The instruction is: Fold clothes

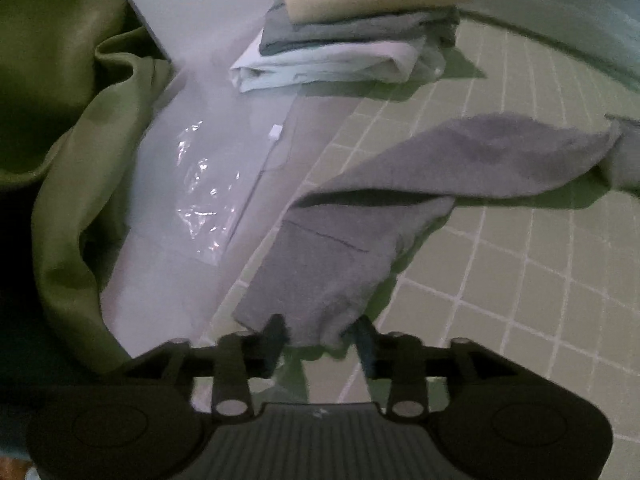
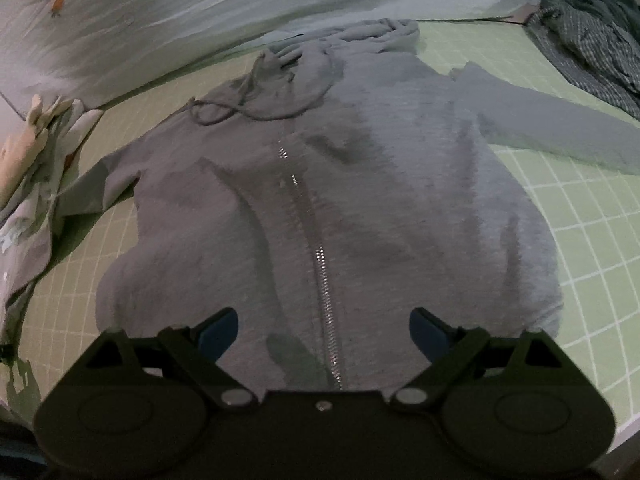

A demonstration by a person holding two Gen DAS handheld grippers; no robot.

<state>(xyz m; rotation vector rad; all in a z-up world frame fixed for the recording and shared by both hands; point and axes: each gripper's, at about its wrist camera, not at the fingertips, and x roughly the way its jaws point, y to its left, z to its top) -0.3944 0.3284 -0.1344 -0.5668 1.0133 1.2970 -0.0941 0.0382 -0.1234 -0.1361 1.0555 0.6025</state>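
A grey zip hoodie [image 2: 360, 208] lies front up on a green grid sheet [image 2: 580, 220], hood [image 2: 360, 36] at the far end and one sleeve [image 2: 560, 128] stretched out to the right. My right gripper [image 2: 324, 330] stands open over the hem, its blue pads on either side of the zipper [image 2: 324, 280], gripping nothing. In the left wrist view the other grey sleeve [image 1: 320, 272] is bent across the sheet [image 1: 520, 280]. Its cuff end lies between the fingers of my left gripper [image 1: 321, 334], which stand apart and do not pinch it.
A stack of folded clothes [image 1: 352, 40] sits beyond the sleeve. Olive green cloth [image 1: 80, 140] hangs at the left beside a clear plastic bag [image 1: 208, 192]. A dark checked shirt [image 2: 592, 40] lies crumpled at the far right. Pale printed bedding [image 2: 160, 20] borders the far edge.
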